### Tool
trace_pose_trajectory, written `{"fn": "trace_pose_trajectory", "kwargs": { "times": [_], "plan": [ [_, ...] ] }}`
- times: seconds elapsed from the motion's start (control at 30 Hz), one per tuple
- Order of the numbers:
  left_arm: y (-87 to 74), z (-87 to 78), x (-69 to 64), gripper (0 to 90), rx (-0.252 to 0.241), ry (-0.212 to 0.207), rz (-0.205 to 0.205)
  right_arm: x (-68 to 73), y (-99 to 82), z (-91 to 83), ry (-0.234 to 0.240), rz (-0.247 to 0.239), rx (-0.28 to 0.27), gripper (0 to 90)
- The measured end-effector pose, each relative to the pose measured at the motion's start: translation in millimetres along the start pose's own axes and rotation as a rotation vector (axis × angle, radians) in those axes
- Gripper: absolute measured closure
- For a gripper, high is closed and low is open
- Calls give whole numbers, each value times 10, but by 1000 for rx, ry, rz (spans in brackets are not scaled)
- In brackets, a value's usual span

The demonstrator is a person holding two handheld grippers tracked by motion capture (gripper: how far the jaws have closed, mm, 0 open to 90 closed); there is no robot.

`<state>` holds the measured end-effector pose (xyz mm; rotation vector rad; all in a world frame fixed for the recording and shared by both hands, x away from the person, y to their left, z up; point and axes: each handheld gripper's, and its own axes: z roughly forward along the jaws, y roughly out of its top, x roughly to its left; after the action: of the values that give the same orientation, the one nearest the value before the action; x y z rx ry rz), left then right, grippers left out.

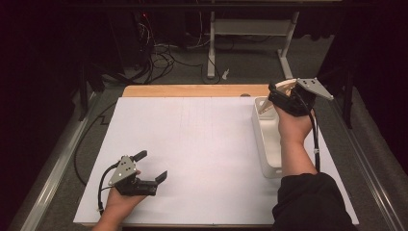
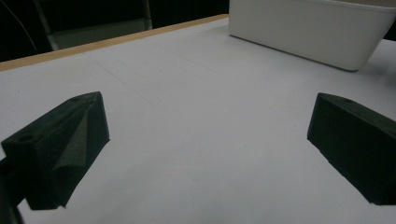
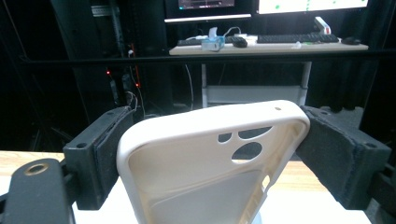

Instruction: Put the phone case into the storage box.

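Up at the far right of the desk [image 1: 202, 144], the right gripper [image 1: 278, 94] was clenched on a cream phone case [image 3: 210, 163], held above the far end of a white bin [image 1: 269, 144]. Seen from the right gripper view, the case sat tilted between the two black jaws, each pressing one of its long edges, with its hollow inside and camera cut-outs facing the camera. Beyond the case, a second desk [image 3: 266, 46] carried a keyboard [image 3: 296, 38] and lit monitors in a dark room. The bin stood along the right side of the white desk surface, its long side running away from the person, and the person's right forearm in a black sleeve [image 1: 310, 202] reached up beside it. Near the front left corner, the left gripper [image 1: 153, 166] rested low over the white surface with its jaws spread wide and nothing between them. From the left gripper view, bare white surface lay between those jaws, and the bin showed farther off at the upper right, well apart from them. Cables [image 1: 163, 57] lay tangled on the floor past the desk's far edge.
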<state>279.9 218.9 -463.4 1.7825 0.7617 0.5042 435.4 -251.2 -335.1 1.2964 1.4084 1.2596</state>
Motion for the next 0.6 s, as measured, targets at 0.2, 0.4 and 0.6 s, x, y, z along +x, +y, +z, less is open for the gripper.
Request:
{"fn": "trace_pose_trajectory", "kwargs": {
  "times": [0.2, 0.4, 0.6],
  "plan": [
    [7, -10, -16, 3, -10, -6, 13, 7, -57, 99, -11, -9, 17, 142],
    [5, -16, -12, 3, -14, -5, 11, 11, -111, 186, -30, -13, 32, 142],
    [6, -19, -13, 3, -18, -12, 12, 16, -191, 284, -38, -18, 67, 142]
  ]
}}
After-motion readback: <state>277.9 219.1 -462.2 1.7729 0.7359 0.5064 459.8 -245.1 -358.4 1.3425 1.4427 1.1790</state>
